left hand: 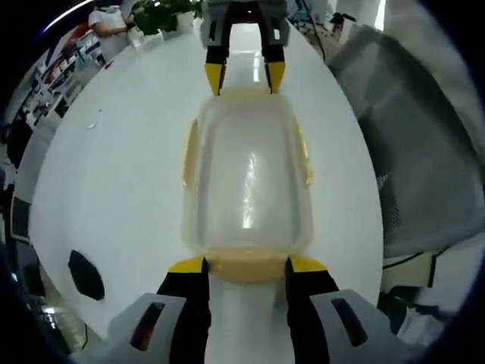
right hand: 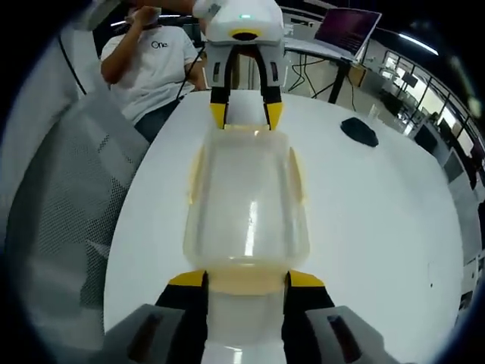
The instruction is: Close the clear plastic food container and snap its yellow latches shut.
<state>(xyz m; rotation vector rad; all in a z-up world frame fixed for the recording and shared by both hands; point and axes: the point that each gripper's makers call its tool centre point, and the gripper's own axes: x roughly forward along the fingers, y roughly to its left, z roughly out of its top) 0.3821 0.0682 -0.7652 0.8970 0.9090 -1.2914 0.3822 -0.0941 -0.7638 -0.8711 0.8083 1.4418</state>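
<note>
Nearest in the left gripper view, the left gripper (left hand: 245,265) stands with its two yellow-tipped jaws spread, one to each side of the near end latch (left hand: 244,267) of the clear plastic food container (left hand: 246,178); the tips sit against the container's end corners, so the jaws look parted and bracketing that end, not clenched on anything. That placement reads as a brace: the box is pinned from one short end so it cannot slide on the white table (left hand: 114,189). The container lies lengthwise straight out from the jaws, lid already down on it, with yellow side latches (left hand: 188,152) along both long edges; whether these are snapped home I cannot tell. At the far short end, the right gripper (left hand: 244,76) meets the box head-on, jaws parted around that end in the same way. The right gripper view mirrors this: its own gripper (right hand: 246,279) straddles the near yellow latch (right hand: 246,280), released, and the opposing gripper sits at the far end. Holding both ends at once likely steadies the box for pressing the end latches closed. Beyond the far jaws, a dark mouse (right hand: 359,131) lies well apart on the table, and a seated person (right hand: 151,64) is further back.
</note>
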